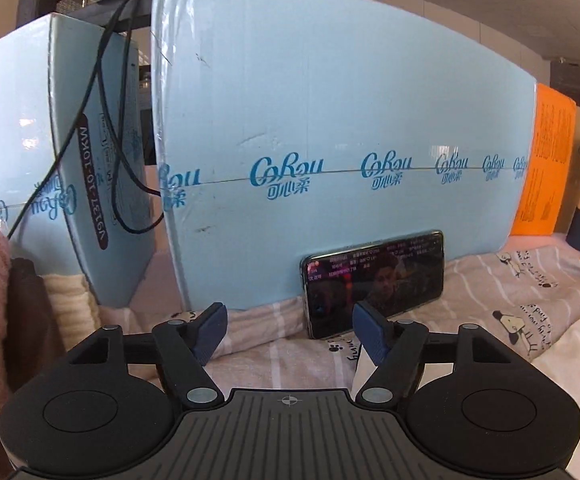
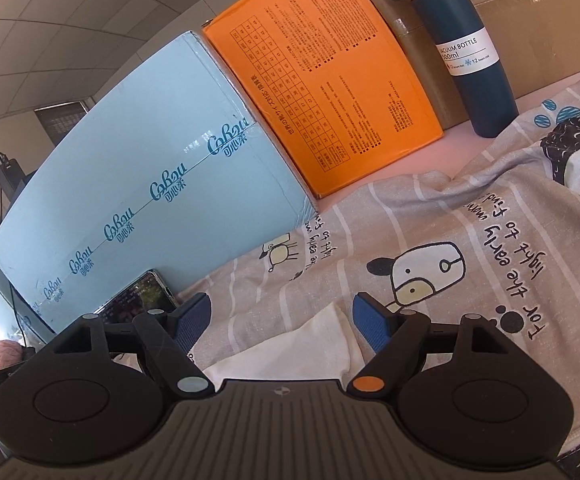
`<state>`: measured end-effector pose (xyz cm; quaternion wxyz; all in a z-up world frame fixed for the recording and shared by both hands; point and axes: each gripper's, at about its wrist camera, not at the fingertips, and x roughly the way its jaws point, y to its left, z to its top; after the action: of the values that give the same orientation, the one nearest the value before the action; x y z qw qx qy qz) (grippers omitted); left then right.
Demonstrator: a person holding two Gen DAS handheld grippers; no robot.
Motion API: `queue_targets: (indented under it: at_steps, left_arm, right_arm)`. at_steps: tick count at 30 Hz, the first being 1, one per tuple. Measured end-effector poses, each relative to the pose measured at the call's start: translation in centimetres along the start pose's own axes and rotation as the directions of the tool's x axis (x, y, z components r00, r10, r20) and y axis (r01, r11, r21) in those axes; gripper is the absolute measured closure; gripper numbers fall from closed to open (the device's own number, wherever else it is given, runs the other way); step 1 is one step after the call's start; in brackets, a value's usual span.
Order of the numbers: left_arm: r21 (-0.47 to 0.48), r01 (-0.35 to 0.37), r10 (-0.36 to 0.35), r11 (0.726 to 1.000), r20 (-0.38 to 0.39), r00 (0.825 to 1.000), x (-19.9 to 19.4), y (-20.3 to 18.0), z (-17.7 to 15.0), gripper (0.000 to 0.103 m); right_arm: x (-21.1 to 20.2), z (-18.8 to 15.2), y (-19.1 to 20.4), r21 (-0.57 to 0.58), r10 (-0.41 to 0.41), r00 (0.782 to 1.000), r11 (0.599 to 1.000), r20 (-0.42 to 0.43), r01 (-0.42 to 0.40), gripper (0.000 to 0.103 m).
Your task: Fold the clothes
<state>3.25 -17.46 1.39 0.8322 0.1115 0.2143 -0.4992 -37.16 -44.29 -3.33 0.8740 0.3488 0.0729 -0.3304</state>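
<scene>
White cloth [image 2: 302, 344] lies on the cartoon-print sheet [image 2: 470, 216], low and centre in the right wrist view, its pointed end running up between the spread, empty fingers of the right gripper [image 2: 281, 322]. In the left wrist view only its edge shows, lower right, past the left gripper [image 1: 290, 330], likewise wide open and empty. I judge the right one nearer; whether the cloth is folded cannot be told.
</scene>
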Motion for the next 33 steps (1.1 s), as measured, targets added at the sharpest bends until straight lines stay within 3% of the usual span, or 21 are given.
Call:
queue_targets:
  at_steps: [2, 11, 15, 16, 18, 19, 20, 22, 33]
  left_arm:
    - [-0.03, 0.013, -0.013, 0.999, -0.003, 1.0, -2.2, 0.4, -1.1, 0.028]
    - [-0.182, -0.042, 0.01, 0.982, -0.175, 0.985, -3.6, 2.4, -7.2, 0.026]
    - [-0.137, -0.075, 0.053, 0.988, -0.156, 0.986, -3.8, 1.4, -7.8, 0.027]
    - [-0.113, -0.086, 0.068, 0.99, -0.157, 0.985, -3.8, 1.0, -7.9, 0.029]
    - [-0.06, -0.098, 0.088, 0.993, -0.155, 0.984, -3.8, 0.2, -8.0, 0.043]
    - [-0.047, -0.093, 0.086, 0.995, -0.15, 0.985, -3.9, 0.0, -8.0, 0.061]
    - [-0.036, -0.092, 0.086, 0.995, -0.145, 0.986, -4.1, -0.2, -8.0, 0.07]
    - [-0.032, -0.112, 0.107, 0.993, -0.139, 0.985, -4.3, -0.2, -8.0, 0.077]
    - [-0.071, -0.136, 0.125, 0.988, -0.136, 0.983, -4.8, 0.7, -8.2, 0.074]
  right_arm:
    - [0.0, 0.0, 0.0, 0.002, -0.006, 1.0, 1.0, 0.002, 0.006, 0.026]
    - [0.0, -0.1, -0.1, 0.009, -0.021, 1.0, 1.0, 0.0, 0.021, 0.026]
    - [0.1, -0.2, -0.1, 0.01, -0.033, 0.999, 0.999, 0.003, 0.033, 0.026]
    - [0.1, -0.2, -0.1, 0.009, -0.033, 0.999, 0.999, 0.0, 0.033, 0.026]
    - [0.2, -0.3, -0.1, 0.01, -0.041, 0.999, 0.999, -0.004, 0.041, 0.026]
    - [0.3, -0.3, -0.1, 0.009, -0.047, 0.999, 0.999, -0.005, 0.047, 0.026]
    - [0.3, -0.3, -0.1, 0.009, -0.052, 0.999, 0.999, -0.004, 0.052, 0.026]
    - [0.2, -0.3, -0.1, 0.009, -0.056, 0.998, 0.998, 0.002, 0.056, 0.026]
    - [-0.9, 0.3, 0.6, -0.047, -0.097, 0.995, 0.994, 0.002, 0.097, 0.026]
